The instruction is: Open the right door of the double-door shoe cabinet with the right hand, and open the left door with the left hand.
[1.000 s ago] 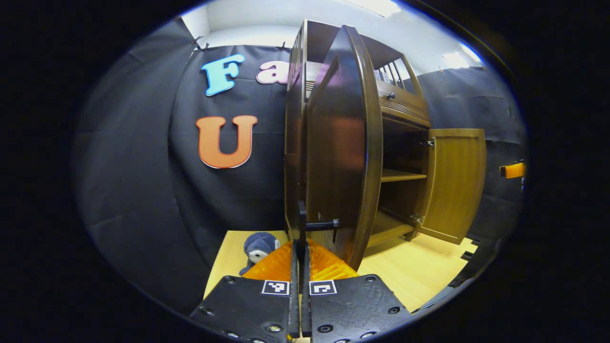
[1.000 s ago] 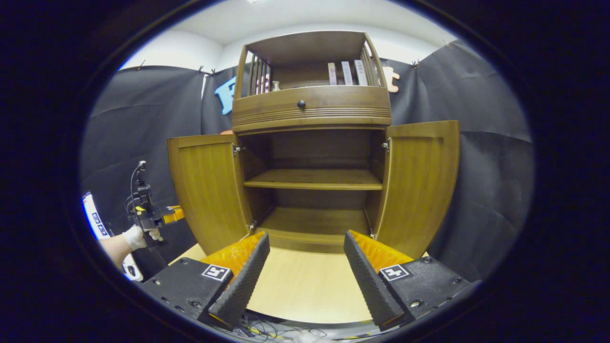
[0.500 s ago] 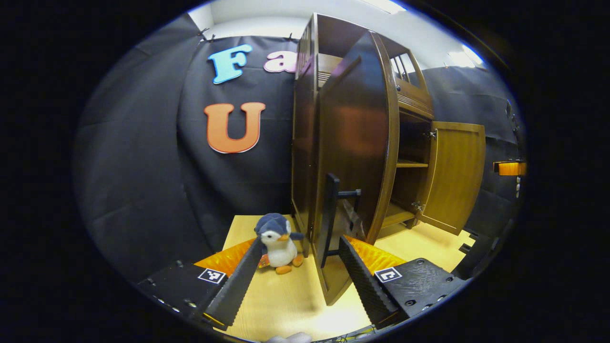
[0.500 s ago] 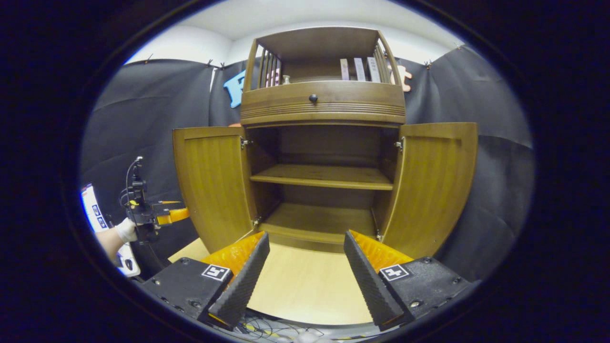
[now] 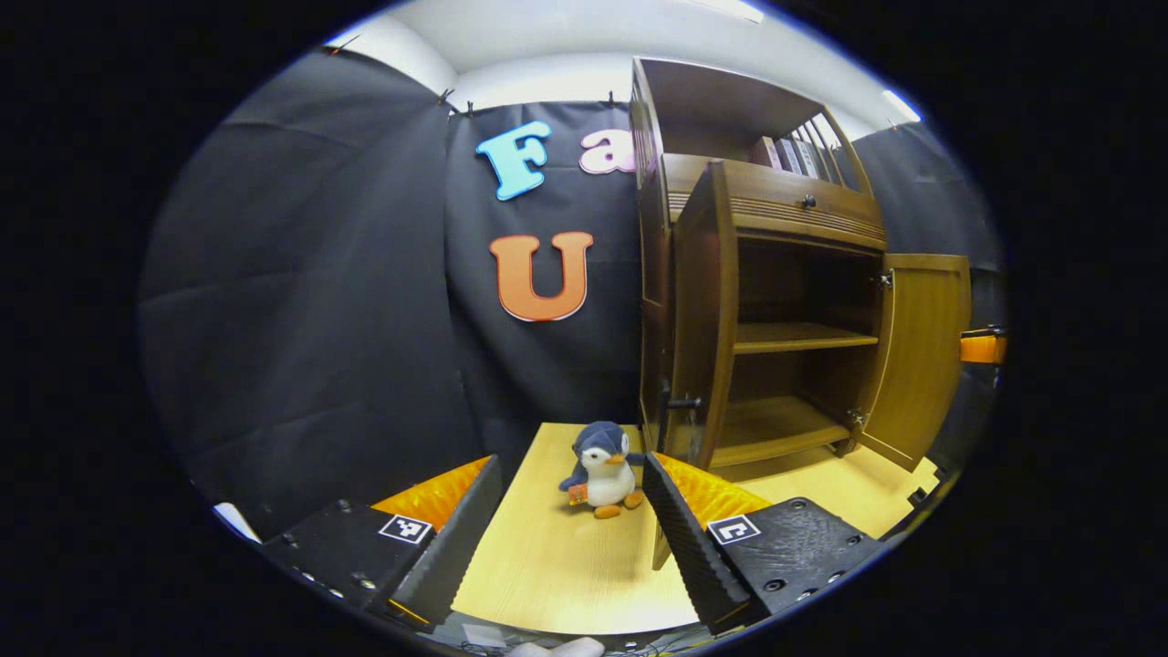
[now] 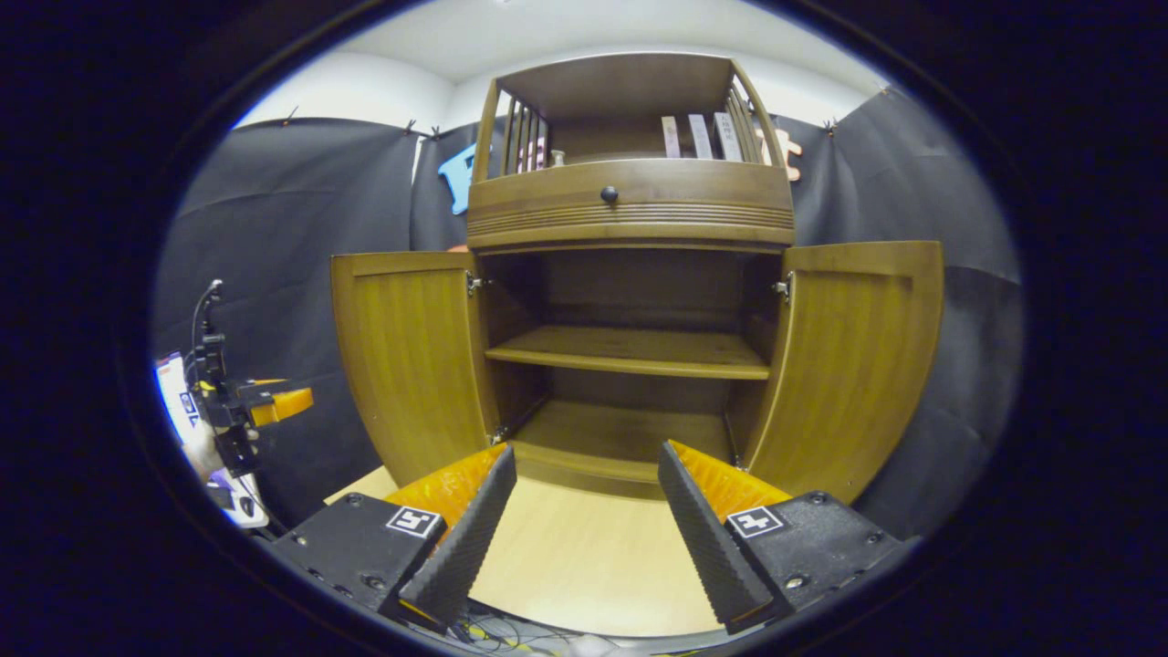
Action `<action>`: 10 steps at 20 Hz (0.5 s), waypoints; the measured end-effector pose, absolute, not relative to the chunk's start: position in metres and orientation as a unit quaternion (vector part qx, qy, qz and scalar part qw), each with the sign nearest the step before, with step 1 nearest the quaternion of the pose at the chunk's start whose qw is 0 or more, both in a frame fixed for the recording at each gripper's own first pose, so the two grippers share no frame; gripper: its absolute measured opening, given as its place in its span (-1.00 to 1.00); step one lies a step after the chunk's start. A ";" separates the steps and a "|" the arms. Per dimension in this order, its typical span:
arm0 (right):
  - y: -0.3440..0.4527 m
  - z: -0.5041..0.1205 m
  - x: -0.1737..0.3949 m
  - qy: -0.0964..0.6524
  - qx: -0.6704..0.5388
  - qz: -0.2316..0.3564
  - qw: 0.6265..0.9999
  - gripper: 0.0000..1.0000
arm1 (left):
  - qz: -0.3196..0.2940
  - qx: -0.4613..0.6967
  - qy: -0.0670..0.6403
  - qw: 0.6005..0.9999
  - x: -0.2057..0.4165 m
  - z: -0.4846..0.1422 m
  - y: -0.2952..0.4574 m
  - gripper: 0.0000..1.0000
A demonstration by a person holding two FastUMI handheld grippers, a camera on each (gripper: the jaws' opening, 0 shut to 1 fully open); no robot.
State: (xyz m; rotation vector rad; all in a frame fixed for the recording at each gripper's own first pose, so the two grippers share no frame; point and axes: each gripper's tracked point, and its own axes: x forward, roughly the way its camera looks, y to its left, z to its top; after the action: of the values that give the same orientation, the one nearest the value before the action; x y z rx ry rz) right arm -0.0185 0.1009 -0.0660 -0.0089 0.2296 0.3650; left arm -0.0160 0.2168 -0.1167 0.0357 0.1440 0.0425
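Observation:
The brown wooden shoe cabinet [image 6: 630,196] stands on a light wooden table, both lower doors swung wide. In the right gripper view the left door [image 6: 411,356] and right door [image 6: 853,365] flank two bare shelves [image 6: 630,351]. My right gripper [image 6: 579,520] is open in front of the cabinet, holding nothing. In the left gripper view the left door [image 5: 703,310] shows edge-on with its dark handle [image 5: 671,406], and the right door [image 5: 917,356] stands beyond. My left gripper [image 5: 570,529] is open, off the handle. The left gripper [image 6: 274,401] also appears far left, held by a gloved hand [image 6: 196,443].
A small plush penguin [image 5: 602,465] stands on the table [image 5: 547,566] beside the cabinet's left side, between my left fingers in view. A drawer with a dark knob [image 6: 609,193] sits above the doors; books [image 6: 698,137] stand on the top shelf.
My left gripper was shut on the left door's handle, then let go, opened and pulled back to the left. The right gripper stayed open and barely moved.

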 end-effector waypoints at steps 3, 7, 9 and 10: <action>0.083 -0.058 -0.012 0.104 0.002 0.179 0.978 1.00 | 0.017 0.025 0.054 0.998 -0.021 -0.081 0.165 0.87; 0.046 -0.044 0.001 0.090 0.008 0.171 0.981 0.98 | 0.034 0.041 0.035 0.998 -0.018 -0.048 0.100 0.87; 0.025 -0.038 0.009 0.085 0.014 0.160 0.983 0.98 | 0.036 0.048 0.034 0.998 -0.012 -0.041 0.063 0.87; 0.016 -0.036 0.012 0.083 0.018 0.156 0.984 0.98 | 0.035 0.051 0.034 0.998 -0.010 -0.039 0.045 0.87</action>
State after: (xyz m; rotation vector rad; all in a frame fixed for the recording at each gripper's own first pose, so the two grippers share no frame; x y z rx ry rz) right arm 0.0120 0.0156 -0.0355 0.0369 0.1672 0.3129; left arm -0.0096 0.0454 -0.0391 0.1012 0.0681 0.0703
